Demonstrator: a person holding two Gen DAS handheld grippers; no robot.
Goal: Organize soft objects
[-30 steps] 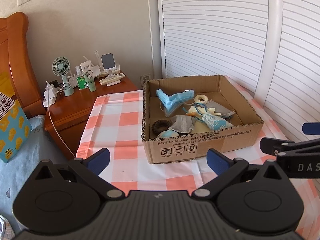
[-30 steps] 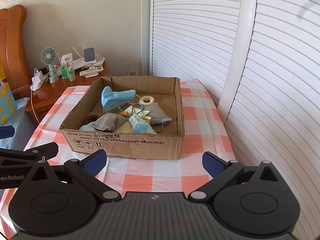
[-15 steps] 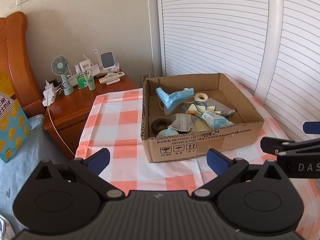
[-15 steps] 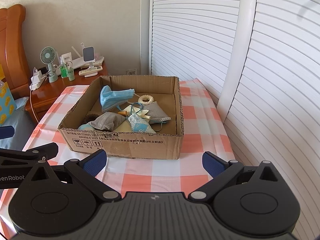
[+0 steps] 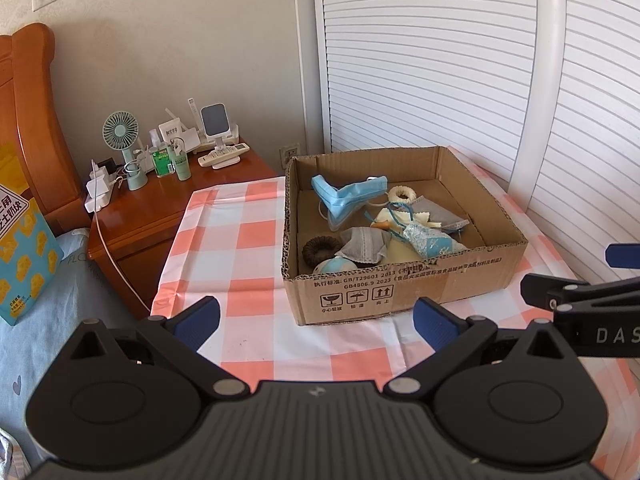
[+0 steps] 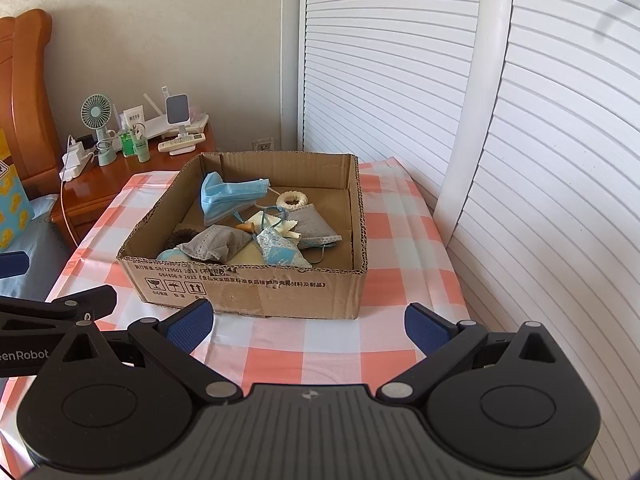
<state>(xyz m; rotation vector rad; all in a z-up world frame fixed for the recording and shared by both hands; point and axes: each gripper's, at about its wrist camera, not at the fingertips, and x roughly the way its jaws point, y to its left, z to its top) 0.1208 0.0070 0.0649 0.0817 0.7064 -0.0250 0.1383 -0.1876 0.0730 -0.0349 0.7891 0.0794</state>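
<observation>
A cardboard box (image 5: 404,292) (image 6: 256,286) sits on the pink-checked tablecloth (image 5: 240,240) (image 6: 384,248). Inside lie soft things: a blue face mask (image 5: 348,196) (image 6: 228,196), a grey mask (image 5: 366,244) (image 6: 212,242), another grey mask (image 5: 440,216) (image 6: 316,220), a cream scrunchie (image 5: 402,193) (image 6: 293,201), a dark scrunchie (image 5: 320,250) (image 6: 180,236) and a blue patterned pouch (image 5: 430,242) (image 6: 280,250). My left gripper (image 5: 316,318) hovers open before the box's near left corner. My right gripper (image 6: 306,326) is open in front of the box's near wall. Both are empty.
A wooden nightstand (image 5: 136,216) (image 6: 104,184) at the left holds a small fan (image 5: 122,136), bottles, a phone stand and a charger with a white cable. A wooden headboard (image 5: 28,120) and bed are far left. White louvred doors (image 5: 440,60) stand behind and right of the table.
Both views have drawn back and risen slightly, so the box sits a little farther off. Both grippers stay open and the box's contents lie as before.
</observation>
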